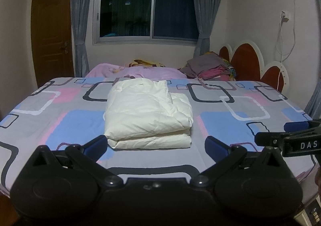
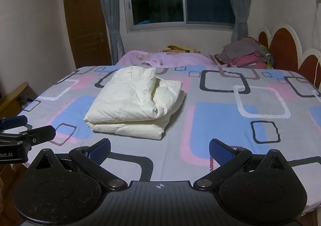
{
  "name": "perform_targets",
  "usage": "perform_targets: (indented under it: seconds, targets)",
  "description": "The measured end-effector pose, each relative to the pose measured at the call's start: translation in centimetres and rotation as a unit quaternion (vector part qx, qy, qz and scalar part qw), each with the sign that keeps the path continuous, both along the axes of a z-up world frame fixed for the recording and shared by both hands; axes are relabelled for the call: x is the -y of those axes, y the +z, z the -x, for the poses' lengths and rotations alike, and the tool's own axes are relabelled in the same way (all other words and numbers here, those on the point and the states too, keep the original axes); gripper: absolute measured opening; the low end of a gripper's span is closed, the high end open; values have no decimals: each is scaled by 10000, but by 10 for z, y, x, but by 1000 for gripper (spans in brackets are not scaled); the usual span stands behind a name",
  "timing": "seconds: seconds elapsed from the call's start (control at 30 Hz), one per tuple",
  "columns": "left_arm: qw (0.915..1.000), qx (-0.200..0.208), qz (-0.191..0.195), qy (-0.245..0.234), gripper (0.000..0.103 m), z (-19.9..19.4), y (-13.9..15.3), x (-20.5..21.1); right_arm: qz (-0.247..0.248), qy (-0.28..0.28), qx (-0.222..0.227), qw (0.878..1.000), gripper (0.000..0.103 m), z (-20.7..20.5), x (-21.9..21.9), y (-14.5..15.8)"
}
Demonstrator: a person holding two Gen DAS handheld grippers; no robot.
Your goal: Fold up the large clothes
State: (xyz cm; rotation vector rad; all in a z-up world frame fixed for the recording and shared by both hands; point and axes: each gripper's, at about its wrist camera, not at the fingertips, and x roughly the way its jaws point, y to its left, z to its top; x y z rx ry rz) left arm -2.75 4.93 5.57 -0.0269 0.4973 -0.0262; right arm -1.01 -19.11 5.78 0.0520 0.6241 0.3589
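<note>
A white puffy garment (image 1: 147, 114) lies folded into a thick rectangle on the patterned bed sheet (image 1: 226, 123); it also shows in the right wrist view (image 2: 133, 105). My left gripper (image 1: 157, 145) is open and empty, just in front of the garment's near edge, not touching it. My right gripper (image 2: 159, 150) is open and empty, over the sheet in front of and to the right of the garment. The right gripper's fingers (image 1: 280, 135) show at the right edge of the left wrist view, and the left gripper's fingers (image 2: 30, 129) at the left edge of the right wrist view.
A pink blanket (image 1: 138, 71) and a stack of folded clothes (image 1: 208, 65) lie at the far side of the bed by the red headboard (image 1: 246, 61). A window (image 1: 146, 9) with grey curtains and a brown door (image 1: 52, 31) are behind. A wooden piece of furniture (image 2: 14, 97) stands left of the bed.
</note>
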Motion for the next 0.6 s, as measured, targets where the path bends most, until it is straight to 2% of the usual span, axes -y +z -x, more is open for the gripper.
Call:
perform_targets:
  seconds: [0.6]
  targets:
    - [10000,1,-3,-26,103,-2,2,-1,-1,42,0,10000,103,-2,1,-2]
